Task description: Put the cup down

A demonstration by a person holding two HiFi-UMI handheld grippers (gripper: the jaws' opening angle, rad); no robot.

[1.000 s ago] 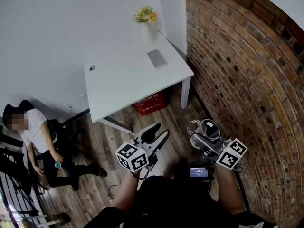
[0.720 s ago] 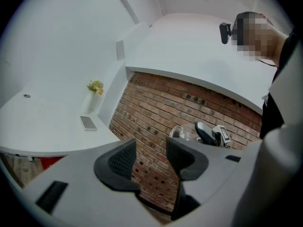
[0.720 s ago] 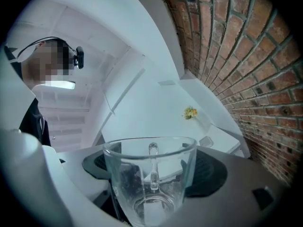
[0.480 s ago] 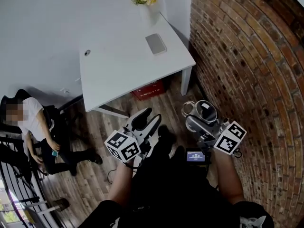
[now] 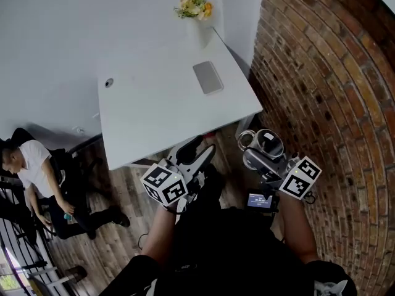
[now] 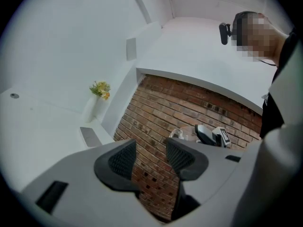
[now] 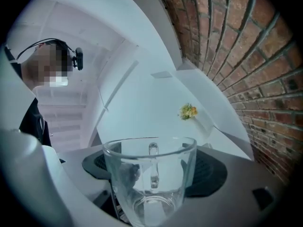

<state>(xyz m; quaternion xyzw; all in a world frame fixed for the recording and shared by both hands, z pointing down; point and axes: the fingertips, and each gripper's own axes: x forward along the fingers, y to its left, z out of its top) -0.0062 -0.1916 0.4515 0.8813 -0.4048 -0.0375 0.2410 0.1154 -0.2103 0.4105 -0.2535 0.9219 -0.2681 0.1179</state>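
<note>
Well, we have the cup (image 7: 149, 176) in the right gripper (image 5: 259, 153), and it is not down yet. The two dark pads press on the glass from either side, so the jaws stand wide but closed on it. The cup is upright and empty, with its handle on the side away from the gripper's camera. From the head view it hangs in the air over the wooden floor (image 5: 117, 190), just short of the near right corner of the white table (image 5: 154, 113) and close to the brick wall (image 5: 327, 91).

Our left gripper (image 6: 149, 157) has its jaws a little apart with nothing between them; through the gap we see only brick.

As we judge it, the carrying is partly done and the setting down is all to come: bring the cup over the table top, lower it until the base rests, then let the jaws go. The table offers plenty of bare room, with only a vase of flowers (image 5: 196, 11) at the far edge and a flat grey slab (image 5: 208, 77) near the right side.

For writing, we find little. The cup bears no label. The cubes on both grippers carry black and white square patterns, not words. A small lit screen (image 5: 258, 201) on the right gripper shows figures too small for us to read.
</note>
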